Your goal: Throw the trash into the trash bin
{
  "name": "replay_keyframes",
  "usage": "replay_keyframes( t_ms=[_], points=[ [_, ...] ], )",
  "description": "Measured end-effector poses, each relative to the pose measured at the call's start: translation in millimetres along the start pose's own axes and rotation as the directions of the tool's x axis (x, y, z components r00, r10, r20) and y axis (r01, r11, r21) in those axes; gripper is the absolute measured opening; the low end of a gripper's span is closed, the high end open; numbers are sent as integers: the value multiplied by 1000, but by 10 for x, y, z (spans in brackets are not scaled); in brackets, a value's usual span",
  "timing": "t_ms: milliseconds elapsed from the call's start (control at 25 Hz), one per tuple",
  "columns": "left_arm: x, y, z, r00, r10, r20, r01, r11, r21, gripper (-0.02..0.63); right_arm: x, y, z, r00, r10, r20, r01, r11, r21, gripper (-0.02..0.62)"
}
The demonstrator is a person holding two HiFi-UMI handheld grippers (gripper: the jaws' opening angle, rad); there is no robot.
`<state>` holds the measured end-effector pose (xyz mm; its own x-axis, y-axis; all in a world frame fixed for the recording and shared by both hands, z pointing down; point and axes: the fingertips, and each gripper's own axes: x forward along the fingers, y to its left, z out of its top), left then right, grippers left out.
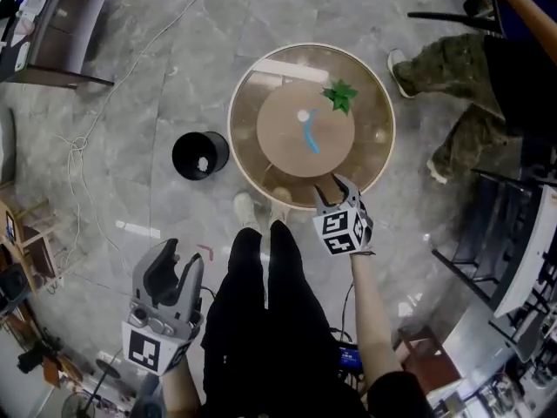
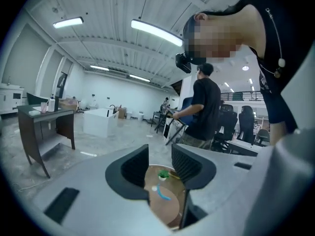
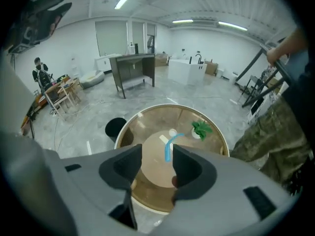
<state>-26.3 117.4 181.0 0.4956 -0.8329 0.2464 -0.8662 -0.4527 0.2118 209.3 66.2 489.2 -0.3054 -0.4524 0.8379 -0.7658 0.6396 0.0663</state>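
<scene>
A round glass-rimmed table carries a brown centre disc with a blue strip, a small white ball and a green plant. On the floor left of the table stands a black trash bin. My right gripper hangs open over the table's near edge, empty; its view shows the blue strip, white ball and bin beyond the jaws. My left gripper is low at the left, away from the table, open and empty. In its view the strip shows between the jaws.
A person in camouflage trousers stands close to the table's right side. A dark desk is at the upper left, with cables trailing over the floor. Chairs and shelving crowd the right. My own legs are below the table.
</scene>
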Motion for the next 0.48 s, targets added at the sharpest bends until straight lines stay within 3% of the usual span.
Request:
replay_keyframes(
  t_ms=[480],
  points=[
    [275, 327, -1113, 979, 27, -202, -50, 993, -110, 147, 1611, -219, -649, 986, 15, -169, -27, 998, -65, 187]
  ],
)
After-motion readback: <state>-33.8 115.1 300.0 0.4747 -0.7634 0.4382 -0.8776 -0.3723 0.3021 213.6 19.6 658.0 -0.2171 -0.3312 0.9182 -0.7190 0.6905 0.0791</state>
